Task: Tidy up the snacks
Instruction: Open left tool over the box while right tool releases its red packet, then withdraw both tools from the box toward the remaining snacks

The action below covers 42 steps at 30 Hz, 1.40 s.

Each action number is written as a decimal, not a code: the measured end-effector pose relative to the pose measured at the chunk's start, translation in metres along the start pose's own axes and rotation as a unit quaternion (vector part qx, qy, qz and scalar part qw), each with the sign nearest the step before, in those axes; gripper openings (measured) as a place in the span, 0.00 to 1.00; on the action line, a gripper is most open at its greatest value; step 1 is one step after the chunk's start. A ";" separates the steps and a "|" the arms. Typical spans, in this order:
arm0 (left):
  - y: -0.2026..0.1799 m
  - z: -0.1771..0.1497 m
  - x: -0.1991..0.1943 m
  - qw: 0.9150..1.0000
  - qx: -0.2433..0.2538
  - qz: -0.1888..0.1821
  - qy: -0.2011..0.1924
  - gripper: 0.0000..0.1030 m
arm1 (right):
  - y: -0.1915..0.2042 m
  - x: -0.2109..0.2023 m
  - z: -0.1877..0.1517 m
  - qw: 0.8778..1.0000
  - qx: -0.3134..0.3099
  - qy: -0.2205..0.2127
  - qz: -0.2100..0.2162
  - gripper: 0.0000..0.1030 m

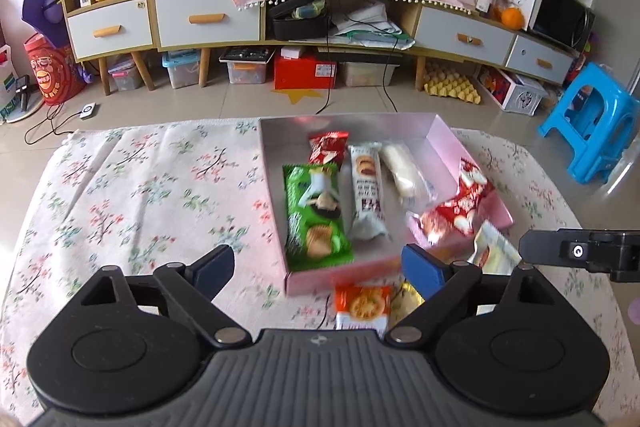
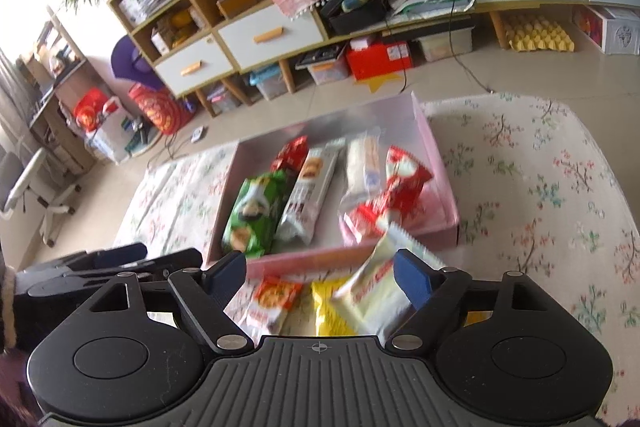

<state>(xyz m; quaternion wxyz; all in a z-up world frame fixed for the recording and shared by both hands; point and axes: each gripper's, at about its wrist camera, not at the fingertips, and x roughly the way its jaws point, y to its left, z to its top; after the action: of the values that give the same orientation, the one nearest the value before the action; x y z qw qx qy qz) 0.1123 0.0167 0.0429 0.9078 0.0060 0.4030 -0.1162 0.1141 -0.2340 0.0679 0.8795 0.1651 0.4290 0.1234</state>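
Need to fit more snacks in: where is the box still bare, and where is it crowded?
Bare floor lies along the pink box's far wall, beyond the red packet. The near half is packed: green packet, white packet, red-white packet lying on the right rim.

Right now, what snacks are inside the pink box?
Inside the pink box: a green packet, a small red packet behind it, a long white packet, a clear-wrapped white roll and a red-and-white packet. Anything beneath them is hidden.
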 end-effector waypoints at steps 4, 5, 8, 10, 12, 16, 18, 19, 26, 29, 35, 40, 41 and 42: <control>0.003 -0.013 -0.010 1.000 0.002 -0.007 0.007 0.91 | 0.007 -0.005 -0.015 1.000 -0.003 0.021 0.014 0.83; 0.004 -0.016 -0.011 1.000 0.003 -0.009 0.009 0.92 | 0.009 -0.006 -0.018 1.000 -0.004 0.026 0.016 0.83; 0.005 -0.024 -0.015 1.000 0.008 -0.012 0.014 0.95 | 0.015 -0.007 -0.030 0.999 -0.010 0.043 0.019 0.83; 0.005 -0.030 -0.017 1.000 0.015 -0.012 0.016 0.97 | 0.020 -0.006 -0.037 0.998 -0.014 0.056 0.025 0.83; 0.004 -0.035 -0.019 1.000 0.024 -0.010 0.017 0.98 | 0.023 -0.006 -0.046 0.997 -0.017 0.067 0.030 0.83; 0.008 -0.049 -0.022 0.999 0.033 -0.012 0.016 1.00 | 0.027 0.000 -0.062 0.995 -0.016 0.090 0.027 0.84; 0.012 -0.056 -0.021 0.999 0.032 -0.013 0.019 1.00 | 0.027 0.004 -0.070 0.995 -0.013 0.099 0.027 0.84; 0.014 -0.059 -0.021 0.999 0.032 -0.012 0.020 1.00 | 0.026 0.007 -0.075 0.994 -0.012 0.103 0.026 0.84; 0.026 -0.078 -0.016 0.998 0.052 -0.004 0.021 1.00 | 0.021 0.024 -0.104 0.994 -0.026 0.110 0.006 0.84; 0.029 -0.087 -0.011 0.998 0.063 -0.004 0.028 1.00 | 0.018 0.032 -0.115 0.994 -0.032 0.105 -0.009 0.84; 0.033 -0.103 -0.003 0.995 0.094 -0.004 0.042 0.99 | 0.019 0.035 -0.126 0.995 -0.056 0.074 -0.024 0.84; 0.034 -0.112 0.008 0.992 0.114 0.006 0.062 0.99 | 0.028 0.038 -0.136 0.995 -0.083 0.052 -0.030 0.87; 0.033 -0.114 0.011 0.990 0.120 0.008 0.068 0.99 | 0.031 0.039 -0.138 0.994 -0.094 0.049 -0.033 0.87; 0.032 -0.116 0.012 0.990 0.125 0.009 0.069 1.00 | 0.035 0.041 -0.140 0.992 -0.108 0.046 -0.037 0.87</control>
<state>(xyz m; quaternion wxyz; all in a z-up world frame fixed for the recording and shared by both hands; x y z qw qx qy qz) 0.0427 0.0573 -0.0471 0.8711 0.1305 0.4466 -0.1571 0.0248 -0.1616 -0.0279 0.8756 0.0476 0.4586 0.1437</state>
